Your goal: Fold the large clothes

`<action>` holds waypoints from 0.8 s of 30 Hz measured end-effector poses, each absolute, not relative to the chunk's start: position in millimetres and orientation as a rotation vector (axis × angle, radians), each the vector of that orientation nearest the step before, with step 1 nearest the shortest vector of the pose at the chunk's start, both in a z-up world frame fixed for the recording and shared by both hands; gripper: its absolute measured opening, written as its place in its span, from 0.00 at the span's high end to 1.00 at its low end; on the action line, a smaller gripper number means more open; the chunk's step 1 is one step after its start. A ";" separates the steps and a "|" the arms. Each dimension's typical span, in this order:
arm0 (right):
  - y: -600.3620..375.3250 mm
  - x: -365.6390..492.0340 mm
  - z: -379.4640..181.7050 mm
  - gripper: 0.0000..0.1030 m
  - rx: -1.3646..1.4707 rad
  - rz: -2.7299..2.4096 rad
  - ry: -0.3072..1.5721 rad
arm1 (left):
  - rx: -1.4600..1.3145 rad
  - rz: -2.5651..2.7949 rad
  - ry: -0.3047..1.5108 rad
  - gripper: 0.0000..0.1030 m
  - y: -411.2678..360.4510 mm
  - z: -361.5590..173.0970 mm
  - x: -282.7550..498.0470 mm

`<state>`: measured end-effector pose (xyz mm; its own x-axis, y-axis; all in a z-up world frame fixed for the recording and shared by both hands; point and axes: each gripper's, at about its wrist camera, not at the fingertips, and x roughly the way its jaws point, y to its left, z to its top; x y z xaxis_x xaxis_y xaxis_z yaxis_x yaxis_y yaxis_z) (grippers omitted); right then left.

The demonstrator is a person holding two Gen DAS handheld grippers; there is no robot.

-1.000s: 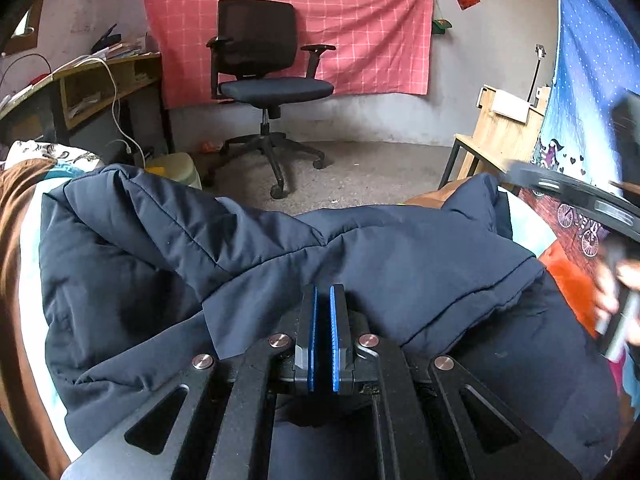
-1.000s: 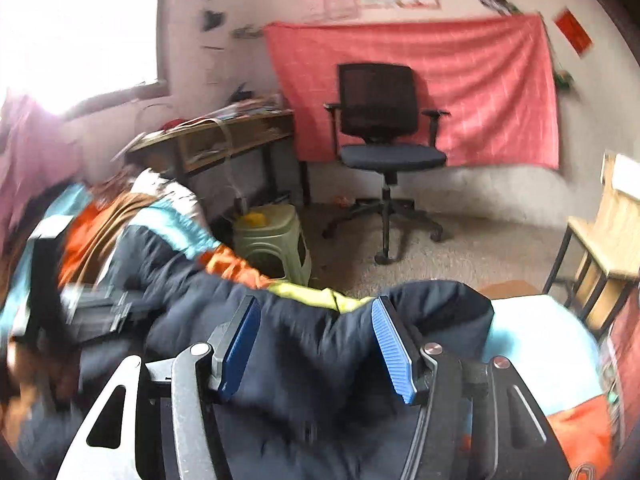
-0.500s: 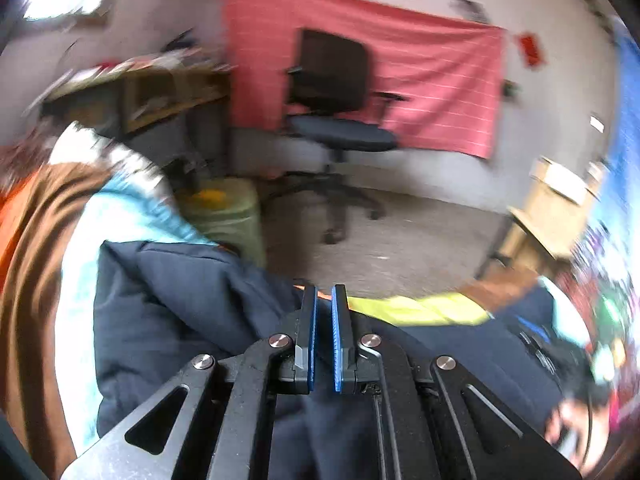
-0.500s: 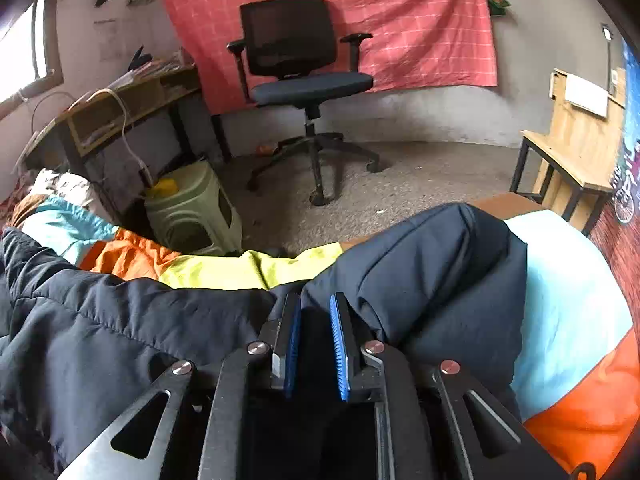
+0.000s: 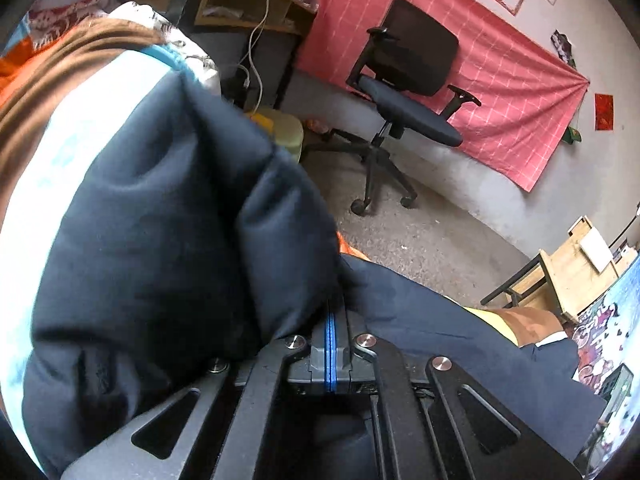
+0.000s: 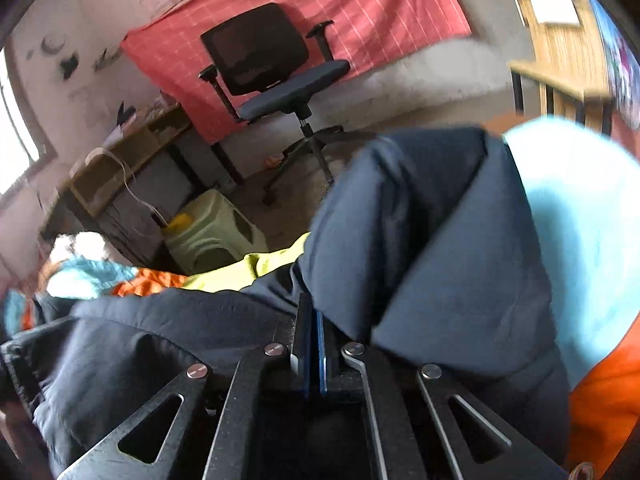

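the left gripper [image 5: 330,322] is seen pinched tight, its blue pads pressed together on a fold of the dark padded jacket [image 5: 168,240], which bulges up over the left side of its fingers. the right gripper [image 6: 313,336] is likewise clamped narrow on an edge of the same jacket [image 6: 440,240], with a thick fold raised to the right of its fingers. the jacket is spread between the two tools over a bed with a light blue, orange and yellow cover [image 6: 580,208]; beyond the bed's edge a pale green stool [image 6: 212,232], an office chair [image 5: 404,92] and a pink cloth on the wall [image 5: 500,92] can be seen. judged from here, only a thin pinch of slippery shell fabric appears to be held on each side, so the padded bulk could slide out if it is pulled hard. if the two sides are drawn unevenly, a crooked or bunched fold could result, and the far edge could be dragged off the bed.
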<state>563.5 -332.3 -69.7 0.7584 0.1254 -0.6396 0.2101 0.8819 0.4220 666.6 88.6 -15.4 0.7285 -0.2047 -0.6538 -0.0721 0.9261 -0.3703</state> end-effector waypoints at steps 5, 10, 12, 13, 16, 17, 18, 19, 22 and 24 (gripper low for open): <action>-331.8 558.2 -51.1 0.99 0.463 -0.038 0.711 | -0.339 -0.178 0.628 0.99 84.8 18.8 638.5; -318.3 557.5 -15.7 0.92 0.338 -0.033 0.663 | -0.290 -0.403 0.596 0.99 55.9 41.0 613.5; -312.0 559.3 -5.4 0.92 0.307 -0.009 0.653 | -0.252 -0.515 0.653 0.99 38.9 38.8 607.9; -307.0 558.1 0.3 0.92 0.295 0.013 0.655 | -0.234 -0.564 0.683 0.99 30.7 36.8 606.1; -291.5 555.3 2.5 0.92 0.273 0.114 0.697 | -0.124 -0.661 0.764 0.99 14.2 26.6 591.0; -282.9 551.3 0.3 0.92 0.251 0.172 0.731 | -0.074 -0.668 0.793 0.99 9.4 20.8 587.0; -276.8 548.4 -2.2 0.92 0.236 0.201 0.752 | -0.023 -0.658 0.833 0.99 5.8 12.3 585.0; -271.8 543.4 -5.9 0.92 0.217 0.230 0.778 | 0.010 -0.651 0.875 0.99 4.4 2.7 584.6; -264.3 531.4 -19.7 0.92 0.150 0.276 0.833 | 0.000 -0.636 0.948 0.99 9.2 -19.7 586.0; -265.1 532.2 -35.2 0.92 0.119 0.265 0.885 | -0.061 -0.625 0.971 0.99 14.4 -29.7 589.6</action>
<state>532.2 -265.1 -35.2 0.6035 0.2775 -0.7475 -0.1797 0.9607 0.2116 589.6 14.4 -29.7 0.4046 -0.5212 -0.7514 0.4686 0.8238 -0.3190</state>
